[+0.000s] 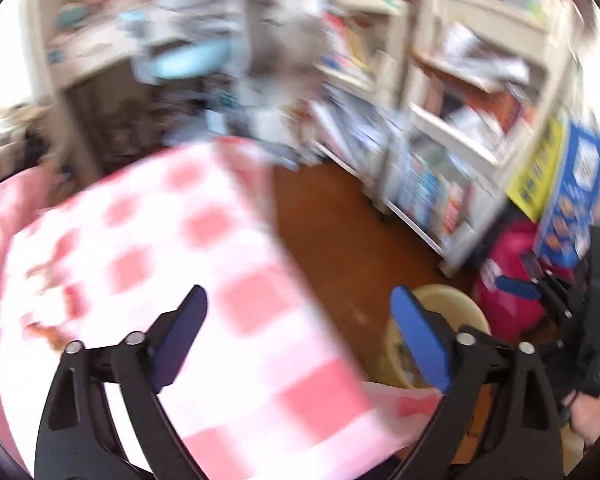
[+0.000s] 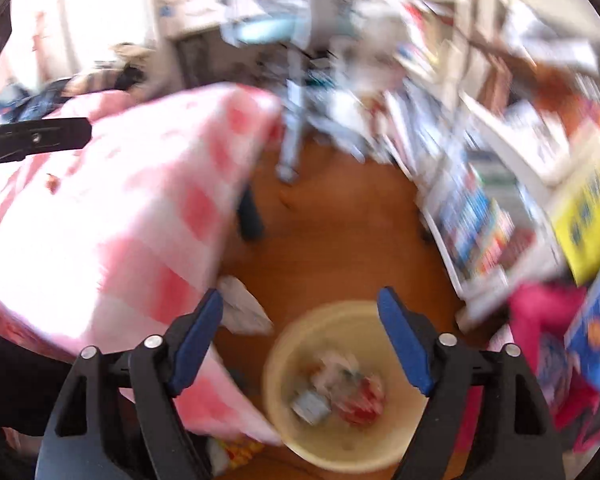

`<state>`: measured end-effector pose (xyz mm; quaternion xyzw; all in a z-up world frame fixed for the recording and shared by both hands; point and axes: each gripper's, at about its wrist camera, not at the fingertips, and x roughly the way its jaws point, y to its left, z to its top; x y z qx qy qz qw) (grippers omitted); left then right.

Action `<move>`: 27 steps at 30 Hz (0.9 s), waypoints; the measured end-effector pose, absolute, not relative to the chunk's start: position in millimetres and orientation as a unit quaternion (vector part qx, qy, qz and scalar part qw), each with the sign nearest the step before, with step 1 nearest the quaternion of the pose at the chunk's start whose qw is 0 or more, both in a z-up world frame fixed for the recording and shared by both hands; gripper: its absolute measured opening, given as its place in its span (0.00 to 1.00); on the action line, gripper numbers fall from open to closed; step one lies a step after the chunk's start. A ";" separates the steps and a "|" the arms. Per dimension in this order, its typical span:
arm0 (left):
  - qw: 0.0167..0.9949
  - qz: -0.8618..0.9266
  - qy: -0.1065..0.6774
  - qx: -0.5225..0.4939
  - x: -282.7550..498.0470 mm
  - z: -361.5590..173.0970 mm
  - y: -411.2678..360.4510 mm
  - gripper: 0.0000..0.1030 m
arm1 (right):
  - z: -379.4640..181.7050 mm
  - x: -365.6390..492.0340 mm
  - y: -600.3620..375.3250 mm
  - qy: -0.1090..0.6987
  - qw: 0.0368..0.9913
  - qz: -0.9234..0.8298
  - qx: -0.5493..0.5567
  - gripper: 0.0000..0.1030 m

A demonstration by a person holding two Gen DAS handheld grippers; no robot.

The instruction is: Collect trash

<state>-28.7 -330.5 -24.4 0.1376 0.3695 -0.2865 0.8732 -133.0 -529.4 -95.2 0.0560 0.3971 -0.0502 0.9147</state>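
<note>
So both hand-held grippers are spread apart and empty: the right hand-held gripper [image 2: 300,320] over the cream bin [image 2: 284,344] holding trash [image 2: 340,392], the left hand-held gripper [image 1: 300,320] over the pink checked blanket [image 1: 148,240]. Looks like a drop-off step; next up, probably the crumpled paper [image 2: 242,306] on the floor [image 2: 332,240].
</note>
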 end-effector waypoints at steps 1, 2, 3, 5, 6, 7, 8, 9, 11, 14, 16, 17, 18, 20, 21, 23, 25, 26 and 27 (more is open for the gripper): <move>0.888 -0.262 0.356 0.130 -27.1 -14.2 -308.9 0.93 | -86.6 -126.3 -516.7 0.388 0.920 -0.036 0.044 0.80; 0.898 -0.242 0.345 0.124 -23.2 -6.4 -290.9 0.93 | -75.3 -117.3 -498.0 0.379 0.925 -0.018 0.028 0.82; 0.908 -0.219 0.337 0.118 -20.5 0.2 -271.2 0.93 | -65.9 -109.8 -480.9 0.372 0.928 -0.001 0.012 0.83; 0.922 -0.177 0.329 0.101 -10.6 8.6 -233.5 0.93 | -49.5 -93.1 -445.4 0.364 0.930 0.033 -0.016 0.84; 0.927 -0.159 0.327 0.091 -3.4 12.0 -216.6 0.93 | -44.4 -87.2 -434.3 0.364 0.930 0.045 -0.026 0.84; 0.931 -0.140 0.327 0.082 0.8 12.8 -199.1 0.93 | -39.0 -81.7 -420.6 0.365 0.929 0.056 -0.035 0.84; 0.934 -0.119 0.328 0.077 5.1 12.8 -183.3 0.93 | -35.5 -74.8 -405.8 0.369 0.926 0.069 -0.044 0.85; 0.935 -0.099 0.331 0.078 9.8 13.0 -169.8 0.93 | -32.9 -69.7 -392.1 0.371 0.924 0.077 -0.052 0.85; 0.938 -0.071 0.330 0.079 20.5 16.8 -146.2 0.93 | -32.9 -62.4 -367.0 0.371 0.922 0.092 -0.067 0.85; 0.940 -0.046 0.332 0.059 29.2 22.9 -100.1 0.93 | -39.2 -57.0 -330.6 0.364 0.918 0.092 -0.131 0.85; 0.939 -0.037 0.340 0.044 36.3 23.3 -77.1 0.93 | -39.2 -56.3 -319.9 0.360 0.917 0.094 -0.143 0.85; 0.938 -0.033 0.344 0.039 38.0 21.7 -65.3 0.93 | -38.7 -54.2 -318.3 0.358 0.918 0.094 -0.144 0.85; 0.936 -0.030 0.350 0.037 41.5 20.7 -58.1 0.93 | -38.8 -52.5 -315.2 0.357 0.918 0.095 -0.145 0.85; 0.933 -0.026 0.357 0.035 43.3 18.0 -44.9 0.93 | -41.5 -49.0 -307.0 0.360 0.914 0.099 -0.158 0.85; 0.933 -0.025 0.358 0.033 42.2 17.8 -40.0 0.93 | -43.5 -46.4 -301.6 0.363 0.911 0.101 -0.165 0.85; 0.933 -0.025 0.359 0.028 41.3 18.9 -30.7 0.93 | -48.3 -43.5 -295.0 0.370 0.905 0.104 -0.181 0.85; 0.933 -0.028 0.358 0.023 39.8 20.8 -23.4 0.93 | -50.5 -42.0 -288.7 0.374 0.901 0.107 -0.191 0.85; 0.933 -0.028 0.357 0.022 38.4 21.2 -21.4 0.93 | -50.7 -41.8 -287.5 0.375 0.900 0.108 -0.191 0.85; 0.933 -0.029 0.359 0.021 38.7 20.6 -18.9 0.93 | -50.6 -40.9 -286.2 0.376 0.900 0.107 -0.191 0.85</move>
